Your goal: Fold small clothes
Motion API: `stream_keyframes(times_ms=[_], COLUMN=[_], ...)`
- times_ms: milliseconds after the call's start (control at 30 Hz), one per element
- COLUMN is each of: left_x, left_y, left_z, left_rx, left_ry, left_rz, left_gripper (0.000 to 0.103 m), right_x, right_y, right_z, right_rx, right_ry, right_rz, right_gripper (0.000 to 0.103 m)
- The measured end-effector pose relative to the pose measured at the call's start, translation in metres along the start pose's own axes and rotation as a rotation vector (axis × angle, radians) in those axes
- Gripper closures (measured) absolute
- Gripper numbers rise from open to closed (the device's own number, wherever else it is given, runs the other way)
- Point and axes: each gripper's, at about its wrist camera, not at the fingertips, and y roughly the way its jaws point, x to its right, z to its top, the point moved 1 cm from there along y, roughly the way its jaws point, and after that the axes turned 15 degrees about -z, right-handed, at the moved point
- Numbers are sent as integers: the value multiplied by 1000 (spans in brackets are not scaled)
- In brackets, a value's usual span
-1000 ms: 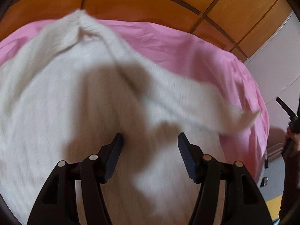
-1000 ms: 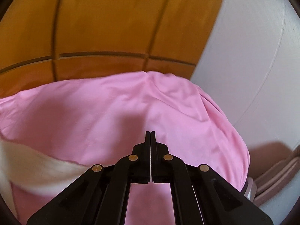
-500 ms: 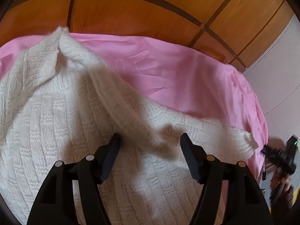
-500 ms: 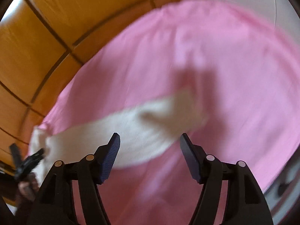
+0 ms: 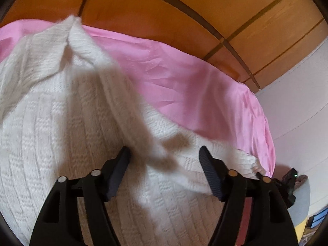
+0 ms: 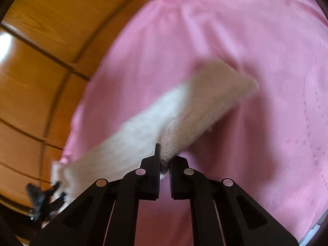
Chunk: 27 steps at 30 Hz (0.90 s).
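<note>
A white knitted sweater (image 5: 51, 112) lies spread on the pink bedsheet (image 5: 184, 71). My left gripper (image 5: 164, 149) hovers over its body. A raised fold of the knit runs between the jaws, which are closing, and the pads are not pressing on it. The sweater's sleeve (image 6: 205, 106) stretches out across the pink sheet (image 6: 256, 30). My right gripper (image 6: 165, 155) is shut on a pinch of this sleeve, about midway along it. The sleeve's cuff end lies beyond the fingers, blurred.
A wooden panelled headboard (image 5: 184, 4) stands behind the bed, and a white wall (image 5: 297, 102) is at the right. The bed's edge drops off at the far right of the left wrist view. The other gripper shows as a dark shape (image 6: 41, 196) at the lower left.
My right gripper came down from the headboard side, opened over the sleeve, then closed on it. The left gripper shifted slightly over the sweater, whose fold has settled.
</note>
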Motion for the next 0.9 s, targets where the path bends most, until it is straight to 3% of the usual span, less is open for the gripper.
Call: stream_keyframes(times_ms=[133, 200, 267, 367, 500, 533, 567, 633, 667, 767, 833, 900], left_x=[-3, -4, 0, 14, 24, 28, 29, 32, 30, 16, 3, -12], left_y=[3, 7, 16, 37, 52, 46, 43, 25, 18, -5, -21, -37], left_z=[11, 20, 38, 70, 107, 113, 115, 112, 108, 88, 67, 43], left_rx=[-24, -23, -11, 23, 93, 127, 135, 164, 167, 156, 147, 135], left_ry=[27, 31, 27, 48, 27, 37, 49, 80, 82, 73, 53, 21], left_rz=[-9, -36, -64, -53, 21, 43, 72, 109, 109, 144, 158, 168], left_gripper=[61, 77, 77, 70, 44, 41, 32, 29, 29, 29, 29, 29], right_x=[-10, -11, -10, -16, -27, -32, -39, -42, -41, -43, -41, -38], right_y=[-61, -85, -99, -89, -33, -18, -4, 8, 8, -1, 1, 20], right_z=[-2, 0, 11, 39, 101, 117, 131, 148, 154, 145, 124, 101], right_rx=[56, 101, 150, 181, 159, 153, 140, 168, 203, 254, 239, 176], right_ry=[-10, 7, 54, 98, 194, 212, 193, 195, 206, 183, 136, 86], right_rz=[185, 234, 248, 187, 10, -6, -3, -45, -31, -28, -12, -53], right_gripper=[97, 97, 97, 97, 97, 97, 96, 64, 43, 40, 40, 40])
